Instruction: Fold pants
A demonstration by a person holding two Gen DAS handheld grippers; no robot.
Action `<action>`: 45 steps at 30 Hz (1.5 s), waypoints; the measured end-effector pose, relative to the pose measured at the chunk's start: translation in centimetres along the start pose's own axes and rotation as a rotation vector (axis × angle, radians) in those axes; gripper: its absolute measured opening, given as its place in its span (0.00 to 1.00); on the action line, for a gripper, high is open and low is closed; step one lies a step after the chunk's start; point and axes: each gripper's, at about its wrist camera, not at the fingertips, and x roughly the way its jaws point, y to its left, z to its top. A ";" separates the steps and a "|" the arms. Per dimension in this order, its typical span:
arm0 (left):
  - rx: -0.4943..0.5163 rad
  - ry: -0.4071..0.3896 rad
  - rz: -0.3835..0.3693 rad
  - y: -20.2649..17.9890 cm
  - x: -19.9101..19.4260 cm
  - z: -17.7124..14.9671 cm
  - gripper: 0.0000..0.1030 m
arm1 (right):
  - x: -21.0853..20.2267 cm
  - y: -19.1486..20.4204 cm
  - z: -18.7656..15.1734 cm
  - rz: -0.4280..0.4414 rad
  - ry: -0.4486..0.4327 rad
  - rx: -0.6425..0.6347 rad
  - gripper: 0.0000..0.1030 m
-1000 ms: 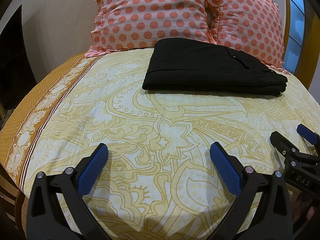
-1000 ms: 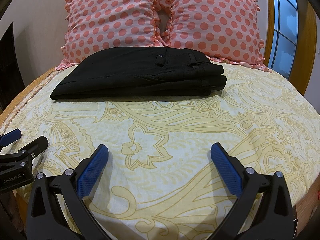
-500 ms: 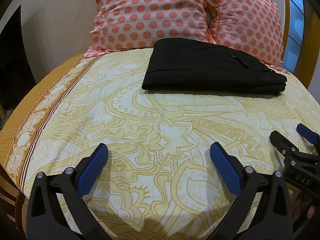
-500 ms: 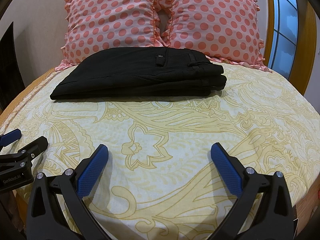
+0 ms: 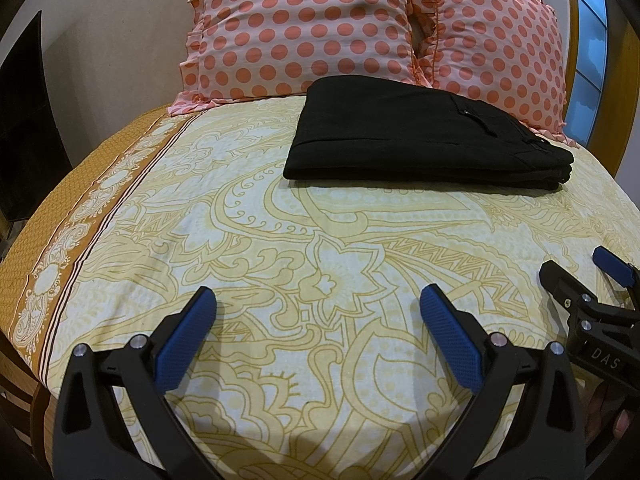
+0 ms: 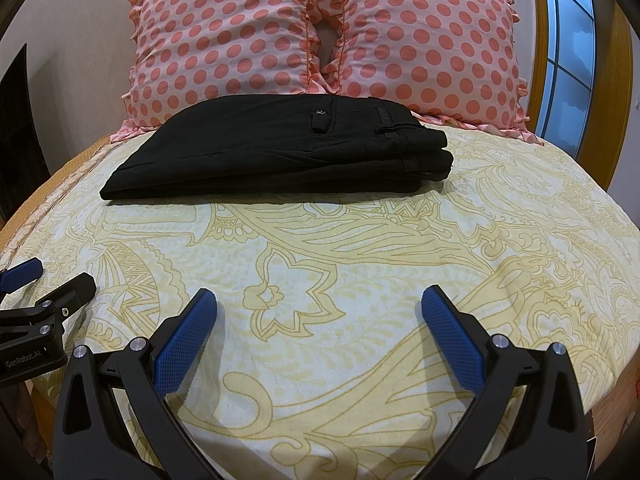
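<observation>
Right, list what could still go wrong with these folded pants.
1. The pants lie folded against the pillows; a pillow tipping forward might rumple the top layer.
2. At the waistband end the layers look stacked unevenly, so a nudge could slide them apart.
3. The left tool and right tool are both open over the sheet, apart from the pants; reaching back in could snag the fold.
</observation>
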 end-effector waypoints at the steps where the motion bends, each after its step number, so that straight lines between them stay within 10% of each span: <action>1: 0.000 -0.001 0.000 0.0 0.0 0.0 0.98 | 0.0 0.0 0.0 0.000 0.000 0.000 0.99; 45: 0.008 0.018 -0.009 -0.2 -0.1 0.0 0.98 | 0.0 0.0 0.0 -0.002 -0.002 0.001 0.99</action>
